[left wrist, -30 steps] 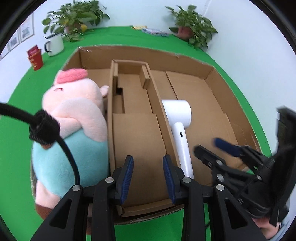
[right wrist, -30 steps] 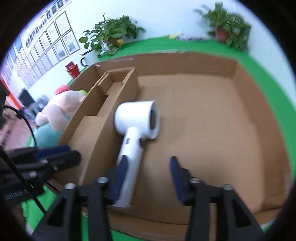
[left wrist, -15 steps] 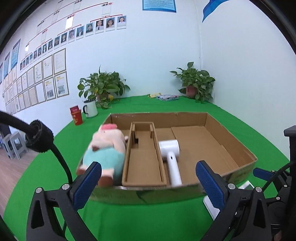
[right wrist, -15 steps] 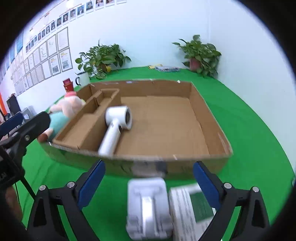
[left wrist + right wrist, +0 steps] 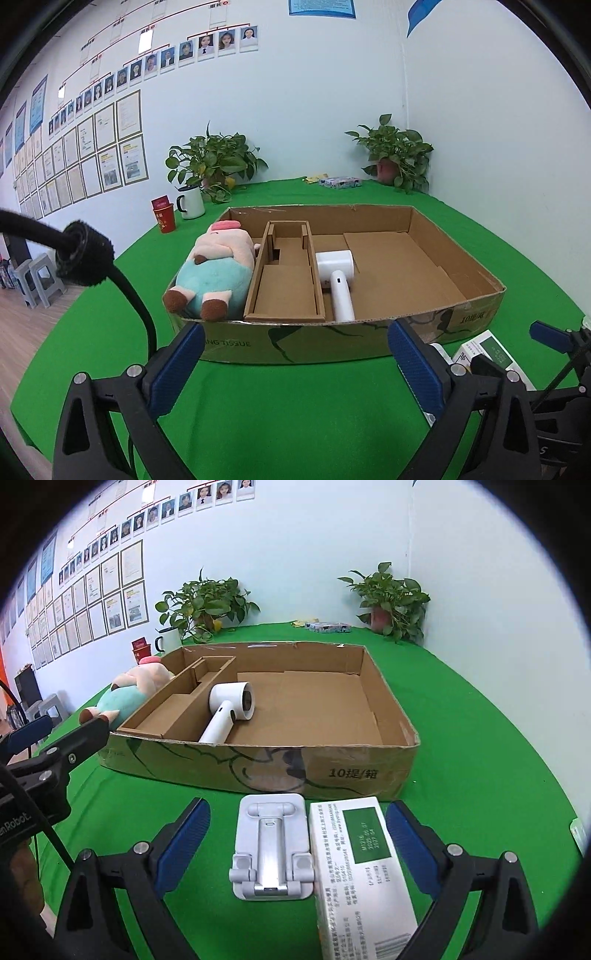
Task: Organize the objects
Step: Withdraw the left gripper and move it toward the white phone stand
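A shallow cardboard box (image 5: 332,343) lies on the green table. Its left compartment holds a plush pig (image 5: 218,269), lying down. A white hair dryer (image 5: 338,280) lies against the narrow cardboard divider. My left gripper (image 5: 293,343) hovers in front of the box; its wide jaws are closing, with nothing between them. My right gripper (image 5: 297,812) is open in front of the box (image 5: 332,771), its fingers astride a white folding phone stand (image 5: 271,845) and a white carton with a green label (image 5: 358,856), touching neither.
Two potted plants (image 5: 214,162) (image 5: 399,155), a white mug (image 5: 192,203), a red cup (image 5: 164,218) and a flat packet (image 5: 340,181) stand at the table's far side. A black cable (image 5: 122,280) crosses the left wrist view. Grey stools (image 5: 37,280) stand beyond the table's left edge.
Both grippers have drawn back out of the box to its near side and opened wide. The hair dryer, earlier at the right gripper's fingers, now lies free in the box.
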`<act>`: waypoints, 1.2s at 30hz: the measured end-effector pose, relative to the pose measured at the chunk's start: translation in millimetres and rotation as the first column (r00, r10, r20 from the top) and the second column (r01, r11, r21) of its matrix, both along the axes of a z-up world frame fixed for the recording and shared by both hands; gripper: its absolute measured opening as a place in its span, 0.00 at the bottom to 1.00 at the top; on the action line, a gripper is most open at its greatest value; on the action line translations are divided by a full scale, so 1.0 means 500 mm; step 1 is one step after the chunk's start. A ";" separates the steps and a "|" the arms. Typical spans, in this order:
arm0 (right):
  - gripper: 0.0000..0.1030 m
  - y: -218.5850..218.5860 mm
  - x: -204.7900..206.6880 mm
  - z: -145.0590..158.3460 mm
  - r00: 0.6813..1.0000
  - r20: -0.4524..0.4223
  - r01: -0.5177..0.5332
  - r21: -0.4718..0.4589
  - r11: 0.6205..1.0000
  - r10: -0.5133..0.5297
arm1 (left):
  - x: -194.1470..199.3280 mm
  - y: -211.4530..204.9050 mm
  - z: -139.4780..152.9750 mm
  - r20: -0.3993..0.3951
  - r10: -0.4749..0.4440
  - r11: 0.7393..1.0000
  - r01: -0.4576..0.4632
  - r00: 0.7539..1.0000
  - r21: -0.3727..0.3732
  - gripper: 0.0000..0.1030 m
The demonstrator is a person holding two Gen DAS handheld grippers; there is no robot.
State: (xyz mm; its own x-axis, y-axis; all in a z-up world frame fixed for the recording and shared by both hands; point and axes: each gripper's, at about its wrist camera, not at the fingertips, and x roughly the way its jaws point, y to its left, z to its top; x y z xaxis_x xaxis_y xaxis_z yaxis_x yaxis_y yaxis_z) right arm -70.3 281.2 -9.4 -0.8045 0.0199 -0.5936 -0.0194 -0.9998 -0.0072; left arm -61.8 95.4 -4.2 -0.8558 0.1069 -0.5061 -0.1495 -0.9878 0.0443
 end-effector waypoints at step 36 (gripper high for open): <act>0.93 -0.032 0.036 -0.100 0.943 0.132 -0.270 -0.230 0.935 0.305 | -0.069 0.034 -0.134 0.428 -0.392 0.904 0.254 0.814 0.344 0.89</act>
State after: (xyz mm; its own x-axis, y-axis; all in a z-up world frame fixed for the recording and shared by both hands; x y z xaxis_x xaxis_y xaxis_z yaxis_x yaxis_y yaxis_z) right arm -52.0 265.1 -59.2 -0.6492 -0.3342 -0.6833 0.2534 -0.9420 0.2200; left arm -96.3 112.4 -71.1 -0.4052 0.5190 -0.7527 -0.3958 -0.8417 -0.3673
